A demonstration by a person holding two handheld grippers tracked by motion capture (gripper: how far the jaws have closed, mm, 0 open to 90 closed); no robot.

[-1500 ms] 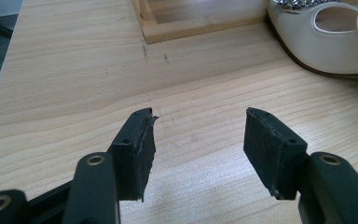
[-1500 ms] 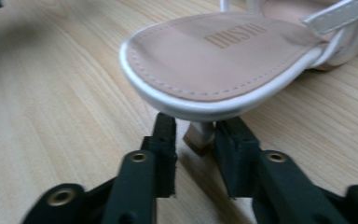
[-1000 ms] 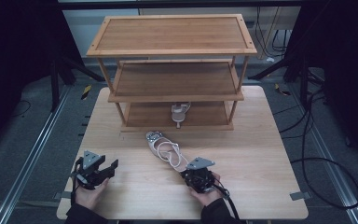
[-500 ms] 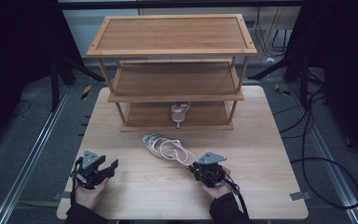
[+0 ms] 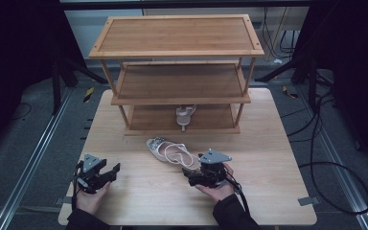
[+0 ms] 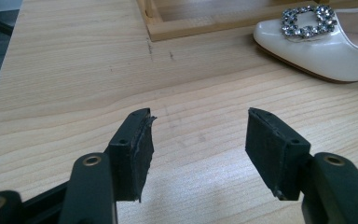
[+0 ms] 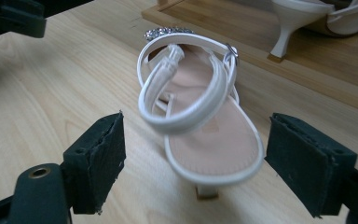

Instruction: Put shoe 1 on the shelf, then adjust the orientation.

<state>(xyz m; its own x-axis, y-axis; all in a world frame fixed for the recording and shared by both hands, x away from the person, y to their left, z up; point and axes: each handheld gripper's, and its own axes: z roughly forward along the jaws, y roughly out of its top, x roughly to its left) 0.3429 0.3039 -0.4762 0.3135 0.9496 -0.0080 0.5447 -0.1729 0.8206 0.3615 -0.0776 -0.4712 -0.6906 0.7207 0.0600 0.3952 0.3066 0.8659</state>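
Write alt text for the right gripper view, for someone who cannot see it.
A white slingback sandal lies on a light wooden table, heel end toward the camera, between the open black jaws of the right gripper, which touch nothing. Behind it, a second white heeled shoe stands on the bottom board of a wooden rack.

Pale wooden table (image 5: 278, 191), square, grain running side to side, set on a dark grey floor (image 5: 24, 143). Three-tier wooden rack (image 5: 177, 33) standing at the table's far half, slim posts at the corners. Metal rails (image 5: 33, 163) along the floor at left and right of the table, running toward the back. Black cables (image 5: 326, 167) looped over the floor at right. Dark stand legs (image 5: 57, 81) on both sides, lost in shadow. Light panel of wall (image 5: 88, 26) behind the rack. Yellow-and-black tape mark (image 5: 89, 93) on the floor at left. Dim surroundings, table brightly lit.
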